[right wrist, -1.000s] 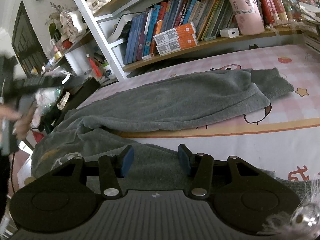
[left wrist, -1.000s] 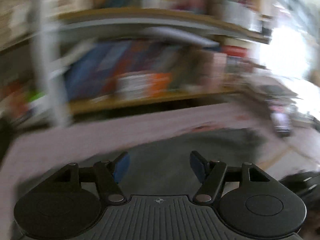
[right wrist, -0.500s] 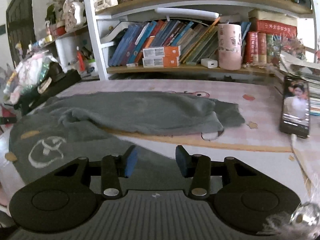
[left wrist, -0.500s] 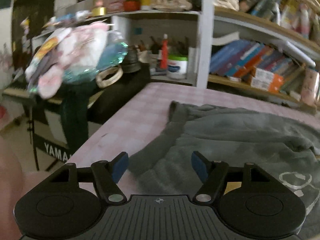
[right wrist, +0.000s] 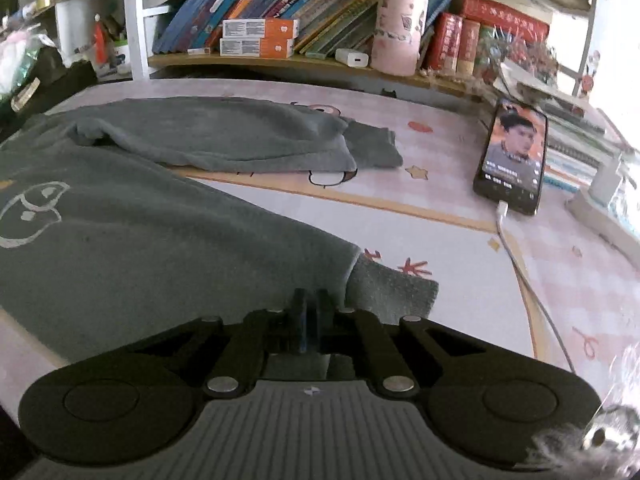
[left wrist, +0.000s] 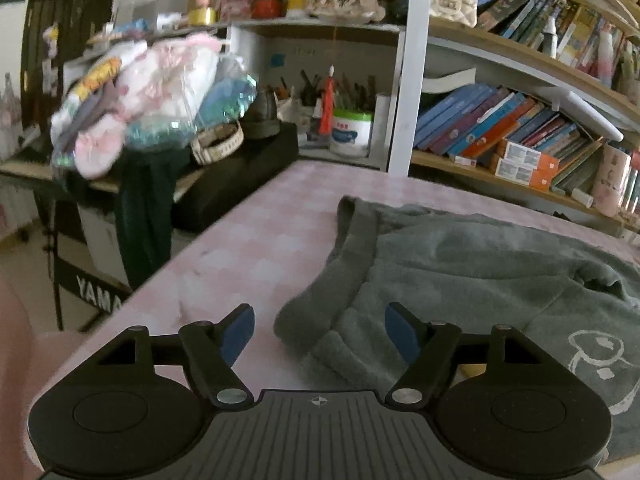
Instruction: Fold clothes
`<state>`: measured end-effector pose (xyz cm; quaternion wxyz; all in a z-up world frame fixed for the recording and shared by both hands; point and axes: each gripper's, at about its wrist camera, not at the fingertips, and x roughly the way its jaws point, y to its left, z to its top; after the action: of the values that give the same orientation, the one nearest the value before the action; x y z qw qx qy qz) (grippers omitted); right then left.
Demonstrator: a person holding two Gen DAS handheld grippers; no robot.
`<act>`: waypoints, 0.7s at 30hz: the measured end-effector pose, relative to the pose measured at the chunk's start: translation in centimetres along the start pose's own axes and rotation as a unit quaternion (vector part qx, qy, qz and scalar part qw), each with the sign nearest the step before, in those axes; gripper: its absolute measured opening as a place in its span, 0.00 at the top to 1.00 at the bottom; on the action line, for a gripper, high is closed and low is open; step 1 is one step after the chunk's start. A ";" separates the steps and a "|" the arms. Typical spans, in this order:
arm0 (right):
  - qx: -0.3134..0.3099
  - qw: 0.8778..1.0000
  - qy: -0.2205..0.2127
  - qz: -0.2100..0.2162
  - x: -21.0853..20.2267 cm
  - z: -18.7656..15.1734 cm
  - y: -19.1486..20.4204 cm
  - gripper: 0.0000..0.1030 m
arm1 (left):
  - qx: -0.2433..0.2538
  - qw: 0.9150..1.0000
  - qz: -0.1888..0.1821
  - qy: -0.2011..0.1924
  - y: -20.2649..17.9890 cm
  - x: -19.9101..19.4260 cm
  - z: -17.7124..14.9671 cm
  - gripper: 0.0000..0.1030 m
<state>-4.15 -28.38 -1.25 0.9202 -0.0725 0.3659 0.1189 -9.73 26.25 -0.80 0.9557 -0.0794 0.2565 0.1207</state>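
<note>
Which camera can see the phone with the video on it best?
The right wrist view: the phone leans at the table's far right, screen lit, white cable plugged in. The left wrist view doesn't show it, only the grey trousers and shelves.

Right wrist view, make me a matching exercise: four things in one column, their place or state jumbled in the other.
Things:
1. phone
2. pink cup
3. grey trousers
4. right gripper

Places or states:
A. on the bookshelf
B. spread across the table
C. leaning, screen lit, cable plugged in
D. fingers shut at a trouser leg's cuff end

Pairs: 1-C, 2-A, 3-B, 4-D
</note>
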 end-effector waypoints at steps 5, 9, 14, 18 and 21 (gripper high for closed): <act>-0.021 1.000 0.011 -0.005 -0.1 -0.1 -0.2 0.98 | 0.033 0.999 -0.006 -0.001 -1.1 2.5 2.0 0.29; -0.026 0.999 0.013 -0.033 0.0 0.1 -0.3 0.98 | 0.085 0.996 -0.009 0.020 -3.3 6.3 5.2 0.29; -0.013 0.998 0.004 -0.061 0.3 -0.3 -1.0 0.98 | 0.128 0.990 -0.019 0.060 -5.8 10.6 7.5 0.30; -0.027 0.997 0.003 -0.068 0.5 -0.3 -0.5 0.96 | 0.148 0.983 -0.061 0.093 -7.5 13.1 7.8 0.30; -0.015 0.998 0.004 -0.059 0.6 0.0 -0.9 0.96 | 0.161 0.980 -0.050 0.103 -7.7 15.2 7.9 0.31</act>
<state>-3.45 -29.14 -1.65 0.9228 -0.1081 0.3632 0.0692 8.82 23.47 -1.11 0.9293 0.0508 0.3652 0.0206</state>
